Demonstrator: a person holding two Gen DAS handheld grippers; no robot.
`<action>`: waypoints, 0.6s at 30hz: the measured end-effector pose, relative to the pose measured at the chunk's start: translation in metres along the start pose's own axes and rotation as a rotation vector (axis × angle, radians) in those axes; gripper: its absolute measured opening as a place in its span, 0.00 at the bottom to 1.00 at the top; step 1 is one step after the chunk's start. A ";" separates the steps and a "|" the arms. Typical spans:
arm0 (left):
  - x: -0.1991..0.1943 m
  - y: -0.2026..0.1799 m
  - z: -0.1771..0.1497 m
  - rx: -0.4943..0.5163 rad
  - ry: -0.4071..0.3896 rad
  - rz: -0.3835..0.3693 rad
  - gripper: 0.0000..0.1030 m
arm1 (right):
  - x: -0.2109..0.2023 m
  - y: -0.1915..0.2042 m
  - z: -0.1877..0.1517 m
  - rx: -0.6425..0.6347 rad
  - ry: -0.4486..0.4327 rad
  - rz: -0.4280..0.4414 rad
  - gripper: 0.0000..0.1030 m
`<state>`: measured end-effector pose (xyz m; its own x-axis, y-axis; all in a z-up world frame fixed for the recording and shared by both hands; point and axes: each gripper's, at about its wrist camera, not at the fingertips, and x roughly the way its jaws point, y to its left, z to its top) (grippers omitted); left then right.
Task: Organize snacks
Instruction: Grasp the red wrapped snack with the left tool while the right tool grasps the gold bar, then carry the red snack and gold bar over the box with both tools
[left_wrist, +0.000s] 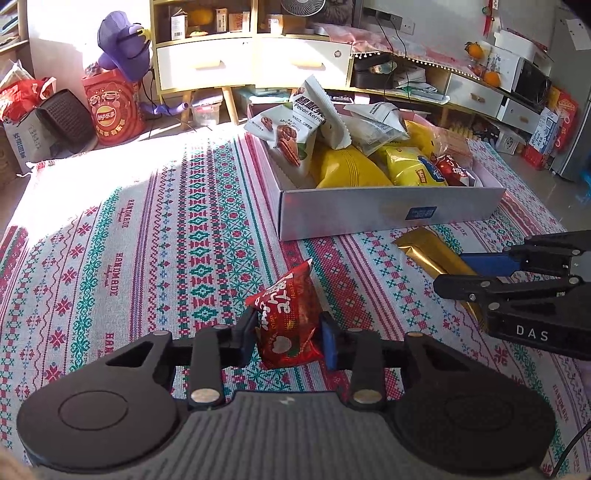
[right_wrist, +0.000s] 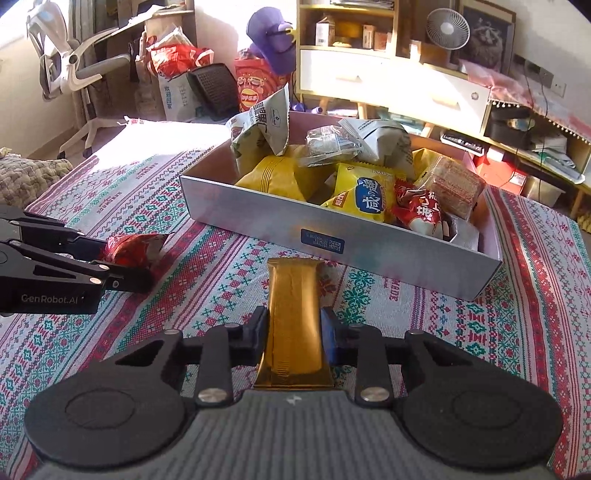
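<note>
My left gripper is shut on a small red snack packet, its pads pressing the packet's sides just above the patterned tablecloth. That packet shows in the right wrist view too, inside the left gripper. My right gripper is shut on a long gold snack bar that points toward the box. The gold bar and the right gripper appear at the right of the left wrist view. A white cardboard box behind both holds several yellow, white and red snack bags.
The table's far edge drops to a floor with a red chip tub, bags, a purple toy and wooden shelves. An office chair stands at the far left. The box lies diagonally across the cloth's right half.
</note>
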<state>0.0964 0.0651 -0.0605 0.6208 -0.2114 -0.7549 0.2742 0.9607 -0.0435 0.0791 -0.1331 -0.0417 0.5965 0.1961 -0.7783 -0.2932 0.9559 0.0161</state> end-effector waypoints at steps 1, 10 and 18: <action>-0.001 0.000 0.000 -0.001 -0.001 0.000 0.39 | -0.001 0.001 0.000 -0.002 0.002 -0.001 0.26; -0.012 0.002 0.004 -0.025 -0.010 -0.023 0.37 | -0.010 -0.004 0.004 0.052 0.013 0.045 0.26; -0.026 -0.001 0.012 -0.041 -0.043 -0.049 0.37 | -0.028 0.003 0.009 0.044 -0.019 0.079 0.26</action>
<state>0.0881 0.0673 -0.0329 0.6384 -0.2645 -0.7228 0.2749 0.9555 -0.1069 0.0685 -0.1340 -0.0143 0.5868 0.2752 -0.7616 -0.3073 0.9458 0.1049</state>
